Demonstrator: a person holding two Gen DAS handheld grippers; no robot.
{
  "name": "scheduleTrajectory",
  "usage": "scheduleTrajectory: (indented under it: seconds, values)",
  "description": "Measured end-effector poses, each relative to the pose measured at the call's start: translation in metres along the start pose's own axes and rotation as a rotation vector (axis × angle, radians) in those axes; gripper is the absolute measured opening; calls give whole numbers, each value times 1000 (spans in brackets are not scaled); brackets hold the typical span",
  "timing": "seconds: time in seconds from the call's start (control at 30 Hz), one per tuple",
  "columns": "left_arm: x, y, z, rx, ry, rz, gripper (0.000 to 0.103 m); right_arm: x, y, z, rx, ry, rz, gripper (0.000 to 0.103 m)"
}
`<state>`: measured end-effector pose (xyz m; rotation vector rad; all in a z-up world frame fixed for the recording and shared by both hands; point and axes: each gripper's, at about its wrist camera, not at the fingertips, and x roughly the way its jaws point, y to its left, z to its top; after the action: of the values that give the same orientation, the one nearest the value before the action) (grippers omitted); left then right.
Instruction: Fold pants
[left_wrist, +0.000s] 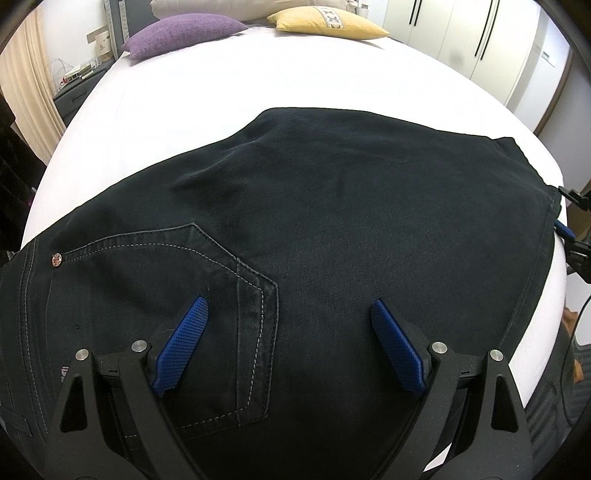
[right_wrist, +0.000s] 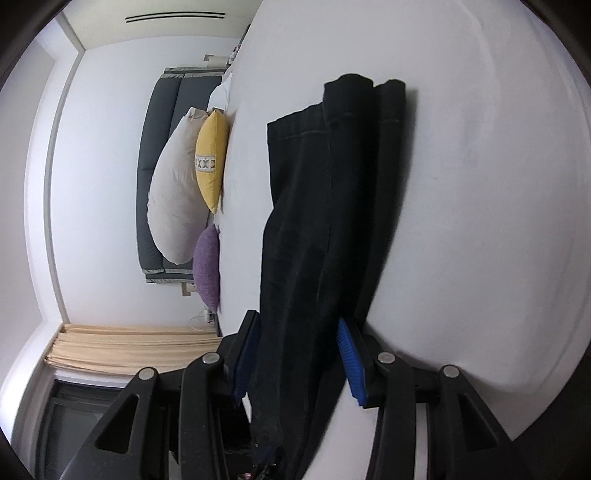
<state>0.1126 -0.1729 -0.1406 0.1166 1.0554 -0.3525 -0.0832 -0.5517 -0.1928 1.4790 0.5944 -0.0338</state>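
— So, where do we stand? Start with the big things.

— We work on a bed (left_wrist: 229, 88) with a white sheet, and the pants (left_wrist: 332, 206), dark denim, lie flat across its near side, seat and back pocket (left_wrist: 177, 280) up. A purple cushion (left_wrist: 184, 35) and a yellow cushion (left_wrist: 325, 24) sit well apart from the cloth at the head end.

— And our tools?

— Our left gripper (left_wrist: 291, 343) hovers over the seat with its blue pads spread wide, nothing between them. Our right gripper (right_wrist: 295, 354) straddles a band of the pants at the leg end, the hems (right_wrist: 354, 110) visible beyond it. One pad is pressed by the cloth; the other pad (right_wrist: 351, 362) shows some blue beside it. We cannot tell whether the pinch is firm.

— How do we do this step well, then?

— We judge the step to be gripping the leg end for the first fold towards the waist. We make sure both layers are between the right pads before lifting, or the under leg may drag. We set the left pads low on the waistband side to hold it flat, then carry the hems over evenly, keeping edges square.

— Risk?

— A slack pinch probably lets the denim slip.
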Motion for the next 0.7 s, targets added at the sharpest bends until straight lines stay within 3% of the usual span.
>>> scheduleTrajectory:
  seconds: [0.1, 0.13, 0.2, 0.23, 0.43, 0.57, 0.7]
  values:
    - [0, 0, 0, 1, 0, 0, 91, 1, -3, 4, 16, -24, 37, 41]
    - [0, 0, 0, 1, 0, 0, 91, 2, -3, 5, 11, -27, 38, 36]
    - [0, 5, 0, 1, 1, 0, 91, 5, -4, 7, 1, -22, 32, 13]
    - [0, 5, 1, 1, 1, 0, 91, 6, -4, 7, -5, -21, 27, 10]
    - [-5, 1, 8, -17, 21, 10, 91, -7, -3, 2, -73, -64, -44, 6]
    - [-13, -6, 15, -35, 9, -45, 91, -17, -18, -3, -36, -88, -53, 4]
    - [-12, -23, 20, 9, 9, -66, 91, -19, -16, -4, -45, -107, -65, 4]
